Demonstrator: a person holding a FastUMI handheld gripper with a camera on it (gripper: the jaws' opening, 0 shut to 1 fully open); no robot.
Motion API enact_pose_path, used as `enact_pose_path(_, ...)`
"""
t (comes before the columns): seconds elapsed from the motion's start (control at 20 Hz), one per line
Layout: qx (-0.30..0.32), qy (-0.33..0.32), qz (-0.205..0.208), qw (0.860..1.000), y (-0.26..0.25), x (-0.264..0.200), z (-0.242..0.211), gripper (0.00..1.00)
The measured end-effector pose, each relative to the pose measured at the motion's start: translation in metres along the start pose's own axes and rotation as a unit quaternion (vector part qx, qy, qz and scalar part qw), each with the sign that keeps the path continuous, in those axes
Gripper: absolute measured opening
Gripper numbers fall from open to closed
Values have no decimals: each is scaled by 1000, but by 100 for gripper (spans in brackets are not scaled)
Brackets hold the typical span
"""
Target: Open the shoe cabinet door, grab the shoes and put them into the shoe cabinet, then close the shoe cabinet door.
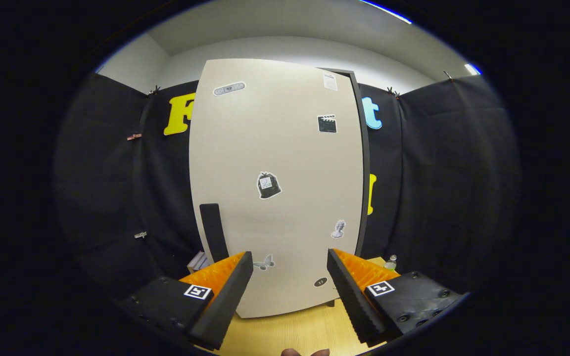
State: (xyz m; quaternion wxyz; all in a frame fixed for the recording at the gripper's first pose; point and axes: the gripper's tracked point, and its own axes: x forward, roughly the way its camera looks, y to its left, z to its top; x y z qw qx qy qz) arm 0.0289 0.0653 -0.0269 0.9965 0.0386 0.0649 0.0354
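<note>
Tool [290, 277] released, its fingers [225, 296] spread wide and holding nothing, above the wooden table [290, 331]. Just ahead of them, the cabinet [359, 163] stands upright on the table, its pale door [275, 188] shut or nearly so, bearing stickers [268, 185] and a dark handle [214, 231] beyond the left finger; small bottle [391, 262] beside the cabinet's right
</note>
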Motion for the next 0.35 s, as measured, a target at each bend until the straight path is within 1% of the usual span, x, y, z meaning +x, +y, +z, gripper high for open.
enact_pose_path(0.35, 11, 3, 4, 1000, 2, -3, 0, 98)
